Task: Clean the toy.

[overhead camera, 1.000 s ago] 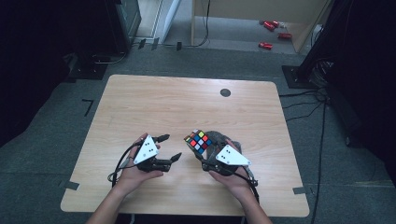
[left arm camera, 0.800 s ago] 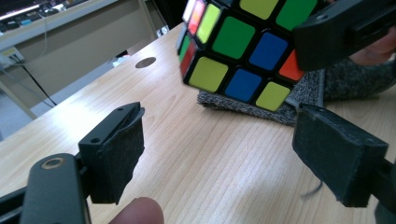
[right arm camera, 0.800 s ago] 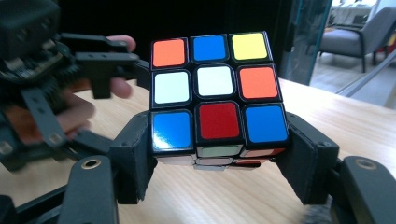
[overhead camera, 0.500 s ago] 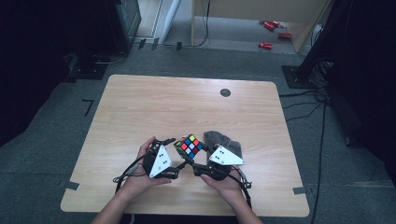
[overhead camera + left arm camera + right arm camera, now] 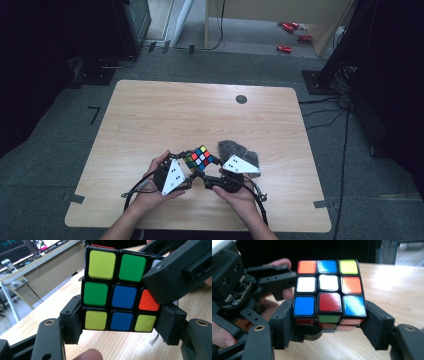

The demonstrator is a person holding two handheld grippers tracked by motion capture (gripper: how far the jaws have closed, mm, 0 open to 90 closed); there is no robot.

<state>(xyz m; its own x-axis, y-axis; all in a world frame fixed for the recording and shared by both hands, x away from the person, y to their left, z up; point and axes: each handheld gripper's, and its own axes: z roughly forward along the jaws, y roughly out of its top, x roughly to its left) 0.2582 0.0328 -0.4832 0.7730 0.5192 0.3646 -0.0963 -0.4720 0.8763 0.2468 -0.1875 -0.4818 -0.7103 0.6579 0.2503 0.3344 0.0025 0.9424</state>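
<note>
Wooden table (image 5: 150, 125), cube (image 5: 201, 157) between both claws

Dim, soft overhead picture; close views sharper, with glare.

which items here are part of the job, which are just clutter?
In the job:
- multicoloured plastic puzzle cube
- left gripper, fingers clamped on the cube
- right gripper, fingers clamped on the cube

Lying about:
- grey fuzzy cloth on the wooden table
- small red items on the floor
</note>
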